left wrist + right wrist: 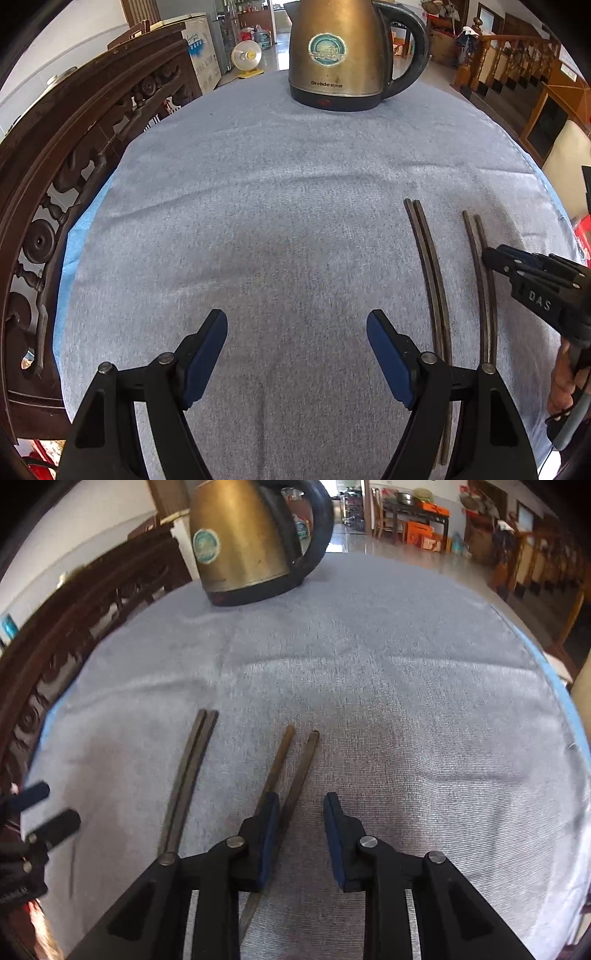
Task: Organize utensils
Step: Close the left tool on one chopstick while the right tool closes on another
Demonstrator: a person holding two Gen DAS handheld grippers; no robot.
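Two pairs of dark chopsticks lie side by side on the grey cloth (258,192). The left pair (430,266) (188,771) lies tight together. The sticks of the right pair (489,314) (303,760) are slightly spread. My right gripper (300,801) (488,257) is low over the right pair: one stick runs between its jaws, the other passes under the left finger (267,812). A gap shows between the pads and the stick, so it is open, though narrow. My left gripper (296,325) (46,808) is wide open over bare cloth to the left of both pairs.
A brass-coloured electric kettle (332,55) (240,542) stands at the far end of the cloth. A carved dark wooden chair back (74,147) runs along the left side. The table's right edge (561,686) drops off to the floor. A hand (565,376) holds the right gripper's handle.
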